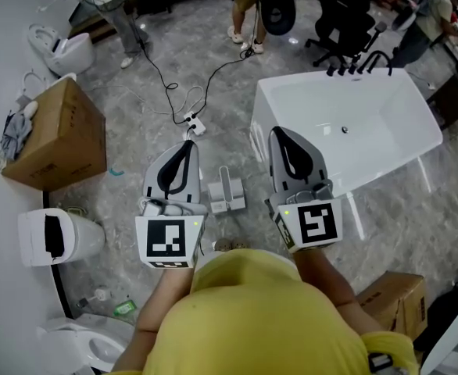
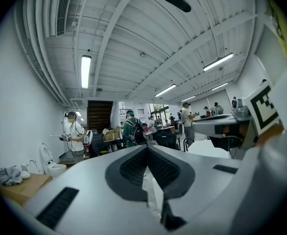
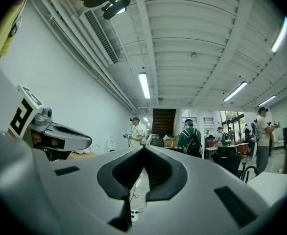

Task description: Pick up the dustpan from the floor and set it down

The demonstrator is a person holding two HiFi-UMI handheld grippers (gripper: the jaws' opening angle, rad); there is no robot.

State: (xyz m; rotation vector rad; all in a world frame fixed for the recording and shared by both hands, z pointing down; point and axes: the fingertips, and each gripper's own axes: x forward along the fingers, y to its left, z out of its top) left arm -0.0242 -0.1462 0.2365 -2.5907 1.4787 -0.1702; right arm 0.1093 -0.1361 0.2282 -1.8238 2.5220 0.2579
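Shirt [image 1: 268, 319], left gripper [image 1: 188, 144], right gripper [image 1: 280, 132] — fingers [image 2: 133, 169] together, empty — dustpan [image 1: 226, 192]: head view only

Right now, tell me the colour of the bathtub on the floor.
The bathtub is plain white, inside and out; the head view shows it best.

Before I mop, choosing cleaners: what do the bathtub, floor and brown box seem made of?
Bathtub: glossy white, likely acrylic or ceramic; smooth bright walls. Floor: grey stone or stone-look tile; mottled veining, faint sheen. Brown box: matte cardboard; flat tan faces, folded edges.
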